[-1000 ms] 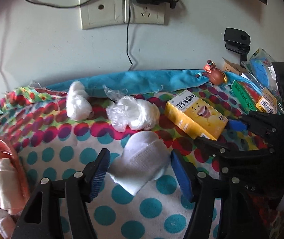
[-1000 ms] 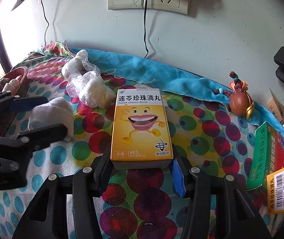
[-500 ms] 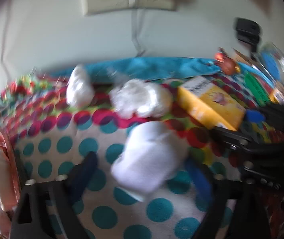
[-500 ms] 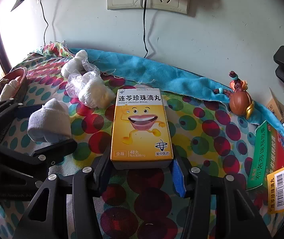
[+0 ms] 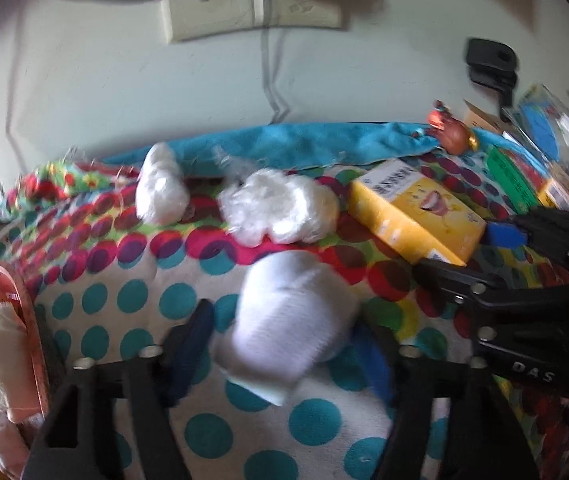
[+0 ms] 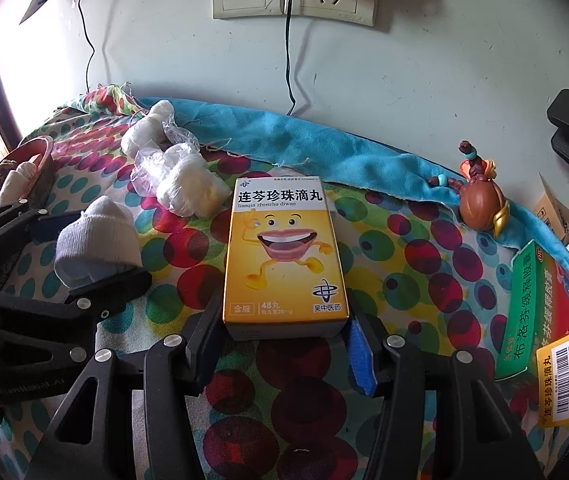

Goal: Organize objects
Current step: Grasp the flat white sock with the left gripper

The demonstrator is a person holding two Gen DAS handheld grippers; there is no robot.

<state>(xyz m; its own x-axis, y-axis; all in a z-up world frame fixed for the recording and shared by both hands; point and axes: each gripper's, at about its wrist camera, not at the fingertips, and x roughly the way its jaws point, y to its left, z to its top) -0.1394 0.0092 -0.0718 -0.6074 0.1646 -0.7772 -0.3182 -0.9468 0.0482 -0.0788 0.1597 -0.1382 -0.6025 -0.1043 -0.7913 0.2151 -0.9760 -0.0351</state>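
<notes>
While the left tool [image 5: 284, 344] is set around the rolled white sock [image 5: 292, 316], its jaws have just been closing, after a brief widening, and the sock is framed between them on the spotted cloth [image 5: 124, 304]; through the blur it cannot be told whether the pads press it yet. This is judged to be the start of a pick, perhaps toward the pink basket [image 5: 24, 300] at the near left, where similar rolls are seen. Compared with a second ago, the sock sits deeper between the jaws and the left view is tilted and smeared. The right tool [image 6: 284, 332] is clenched on the near end of the yellow box [image 6: 284, 256], which lies flat at mid-cloth; there, nothing is seen to have shifted.
</notes>
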